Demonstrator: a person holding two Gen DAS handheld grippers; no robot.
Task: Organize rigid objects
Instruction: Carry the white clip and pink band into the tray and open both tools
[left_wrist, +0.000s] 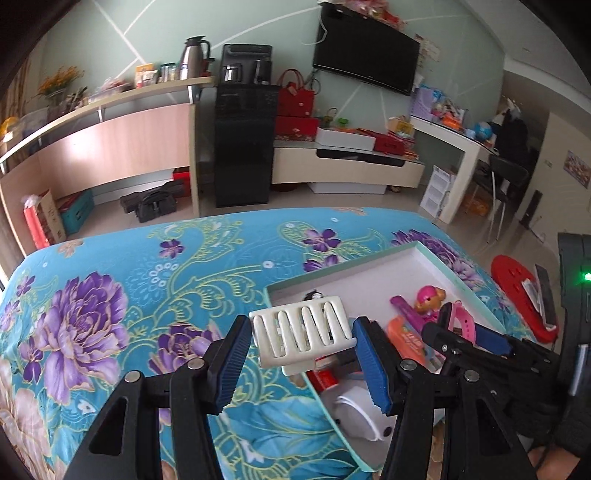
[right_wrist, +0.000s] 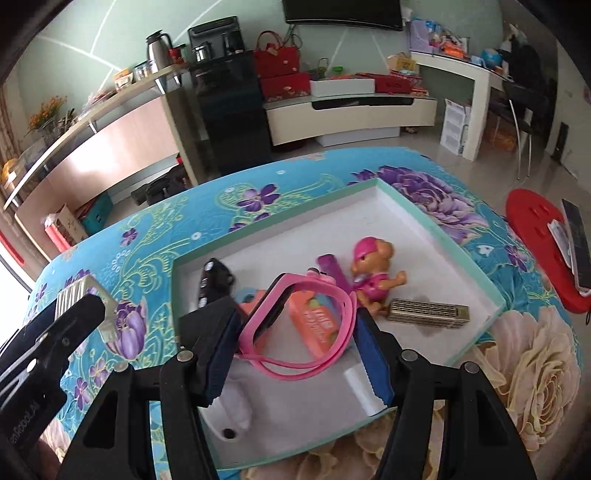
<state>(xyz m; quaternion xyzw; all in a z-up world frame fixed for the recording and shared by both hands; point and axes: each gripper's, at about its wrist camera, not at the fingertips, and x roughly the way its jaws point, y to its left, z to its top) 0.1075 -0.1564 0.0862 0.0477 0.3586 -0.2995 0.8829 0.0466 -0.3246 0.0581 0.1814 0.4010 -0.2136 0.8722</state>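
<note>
My left gripper (left_wrist: 303, 326) is shut on a white slotted rack (left_wrist: 301, 332), held above the floral bedspread beside the near left corner of a teal-rimmed white box (left_wrist: 343, 264). In the right wrist view, my right gripper (right_wrist: 295, 317) is shut on a pink watch (right_wrist: 295, 291), hanging over the box (right_wrist: 277, 221). Inside lie a pink pup toy (right_wrist: 373, 280), a gold building model (right_wrist: 428, 314), an orange box (right_wrist: 317, 325), a purple strip (right_wrist: 332, 269), a black toy car (right_wrist: 214, 280) and a white item (right_wrist: 236, 410). The left gripper (right_wrist: 85, 306) shows at that view's left.
The box sits on a bed with a blue floral cover (left_wrist: 147, 277). A red stool (right_wrist: 532, 236) carrying a remote and papers stands off the bed's right side. Shelves, a black cabinet and a TV stand line the far wall across bare floor.
</note>
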